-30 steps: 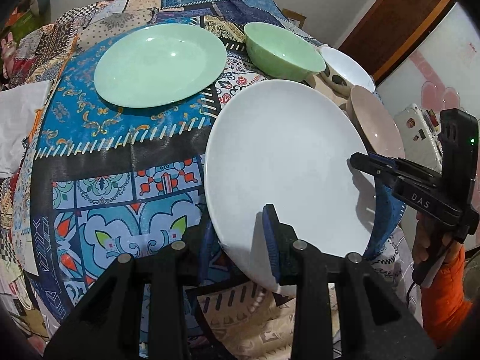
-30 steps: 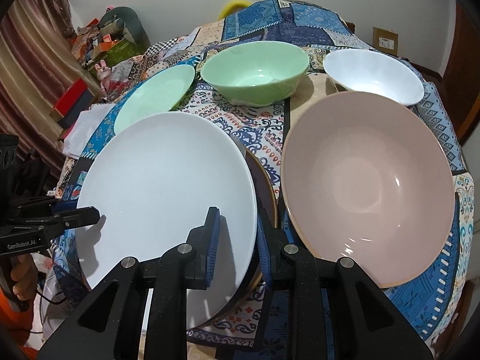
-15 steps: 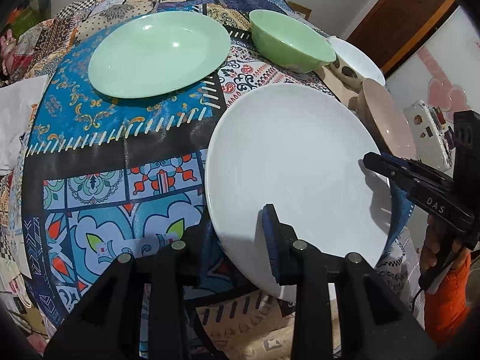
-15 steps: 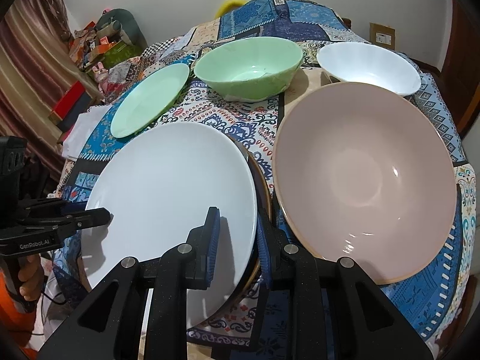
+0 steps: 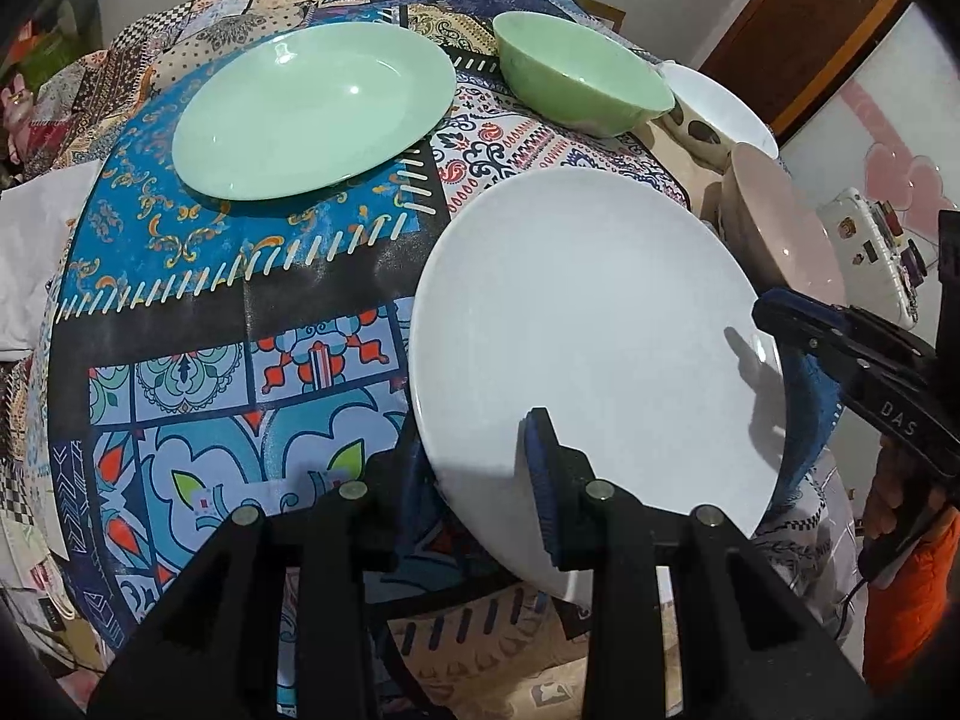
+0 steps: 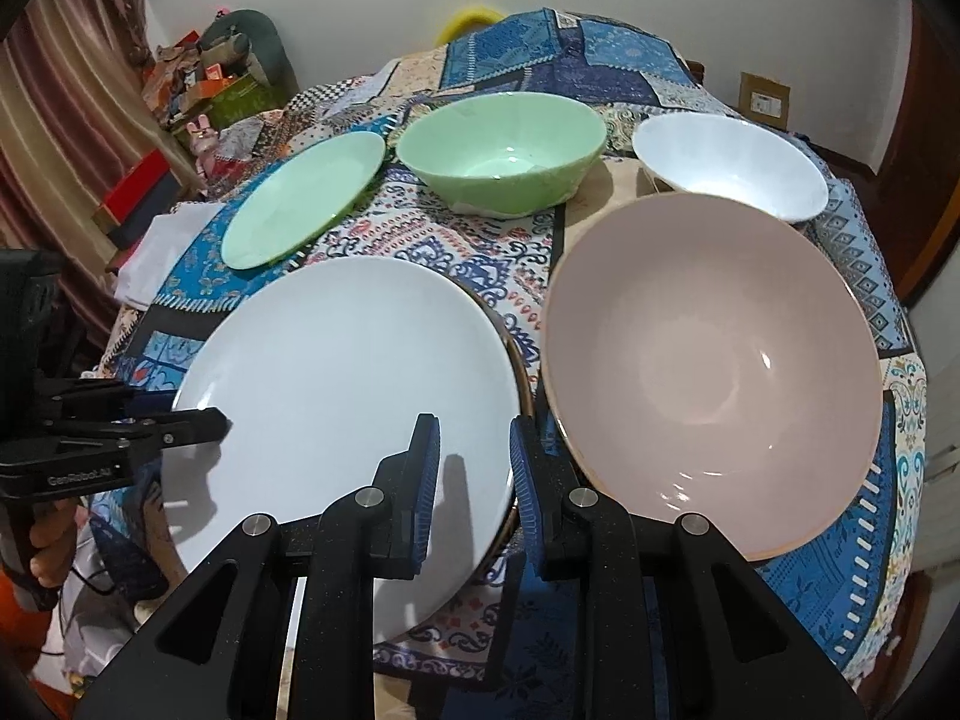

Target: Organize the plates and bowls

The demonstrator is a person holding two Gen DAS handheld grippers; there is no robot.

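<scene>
While gripped at two edges, white plate [image 5: 576, 324] [image 6: 342, 396] tilted above the patterned tablecloth [image 5: 198, 276], near its front edge. Beneath it in the right wrist view, dark gold-rimmed plate [image 6: 517, 372], only a sliver showing. Left gripper [image 5: 480, 468] [image 6: 180, 426] clamped on the rim at 6 o'clock in its own view, one pad on top, the other under. Right gripper [image 6: 474, 474] [image 5: 786, 354] straddling the rim at 3 o'clock, pads apart, contact unclear. Pink bowl [image 6: 714, 366] just beside at 3 o'clock. Green plate [image 5: 312, 108] at 11 o'clock, well apart. Green bowl [image 6: 501, 150] at 12 o'clock, white bowl [image 6: 732, 165] at 1 o'clock.
</scene>
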